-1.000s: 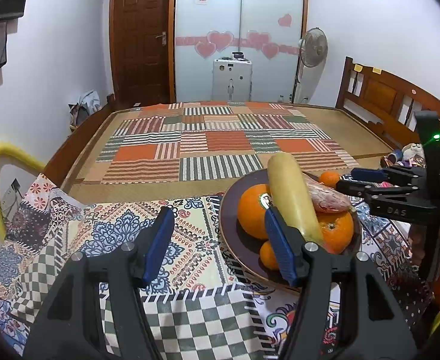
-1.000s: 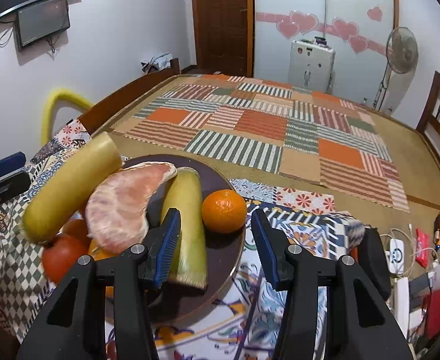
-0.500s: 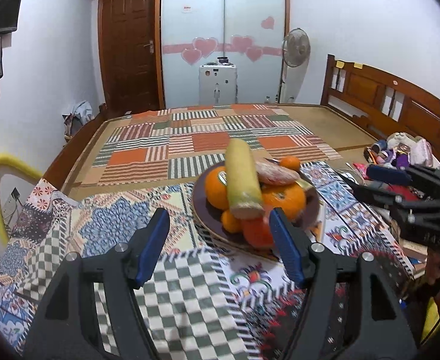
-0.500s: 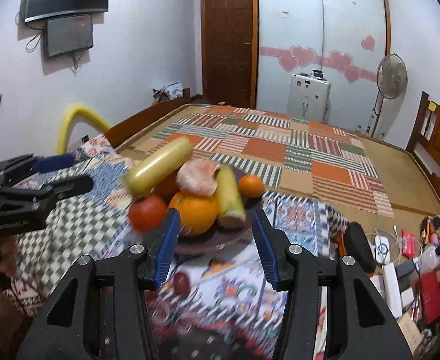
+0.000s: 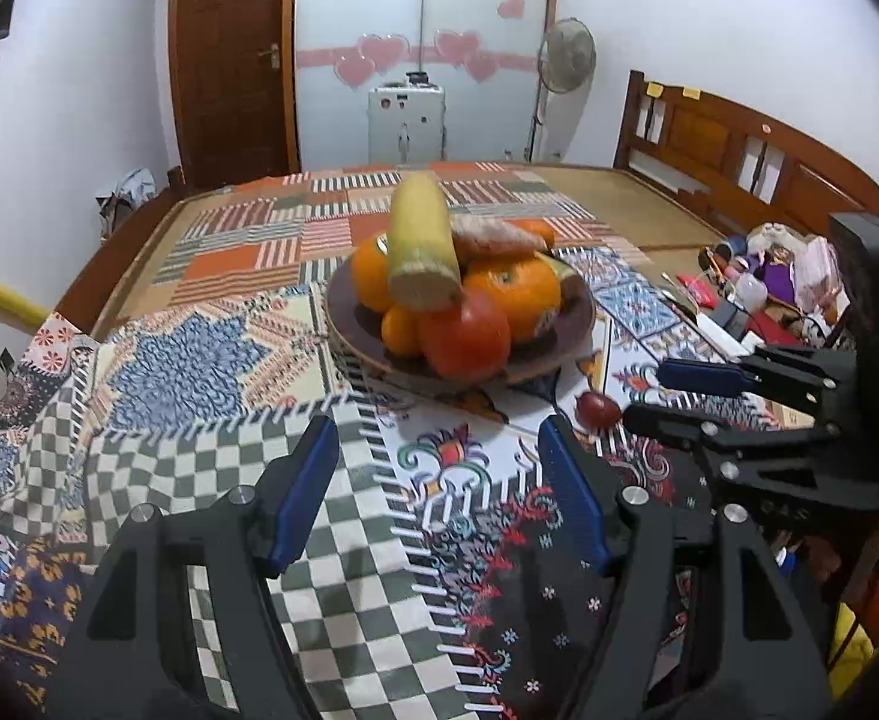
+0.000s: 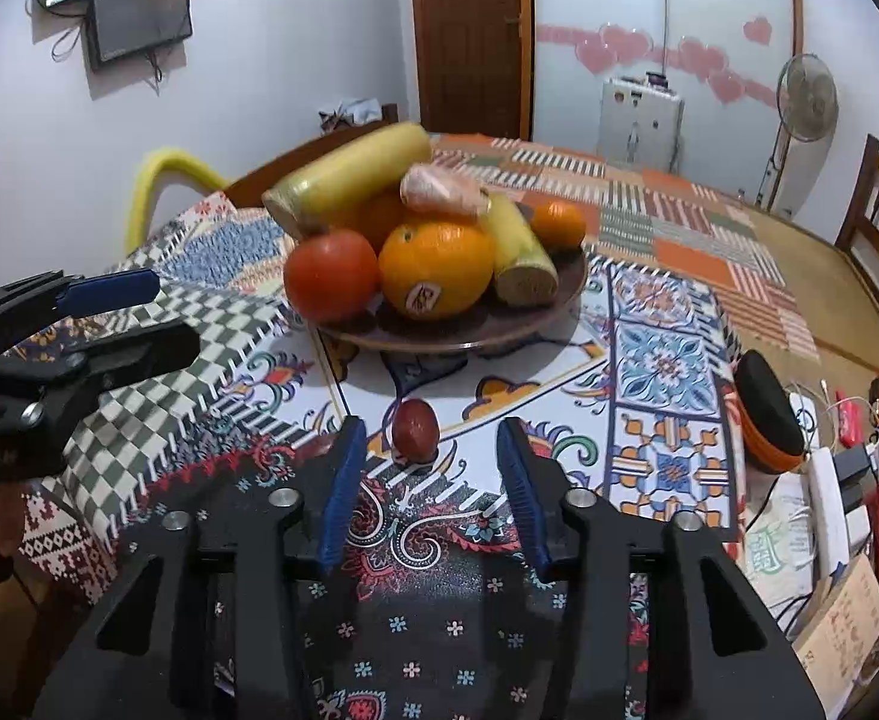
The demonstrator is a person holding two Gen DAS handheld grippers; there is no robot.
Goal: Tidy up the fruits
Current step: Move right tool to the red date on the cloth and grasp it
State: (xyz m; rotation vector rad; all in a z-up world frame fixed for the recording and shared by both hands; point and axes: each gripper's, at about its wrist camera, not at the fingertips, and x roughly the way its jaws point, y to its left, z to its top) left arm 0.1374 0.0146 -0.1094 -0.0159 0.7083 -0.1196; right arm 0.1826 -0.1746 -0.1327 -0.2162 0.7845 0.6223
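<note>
One plate (image 6: 571, 294) carries three oranges (image 6: 436, 267), one tomato (image 6: 331, 273), two yellow cut stalks (image 6: 349, 177) and one peeled pomelo wedge (image 6: 442, 192). One small dark red fruit (image 6: 415, 425) lies off the plate. One standing fan (image 6: 806, 97).

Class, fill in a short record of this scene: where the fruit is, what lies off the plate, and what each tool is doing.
plate: on the patterned cloth, heaped with fruit
heap: tomato, orange, small orange, two yellow stalks, peeled segment on top
loose fruit: small dark red fruit on the cloth, off the plate
right tool: jaws closing, red fruit just ahead between the tips, not touched
left tool: open, empty, over the cloth
</note>
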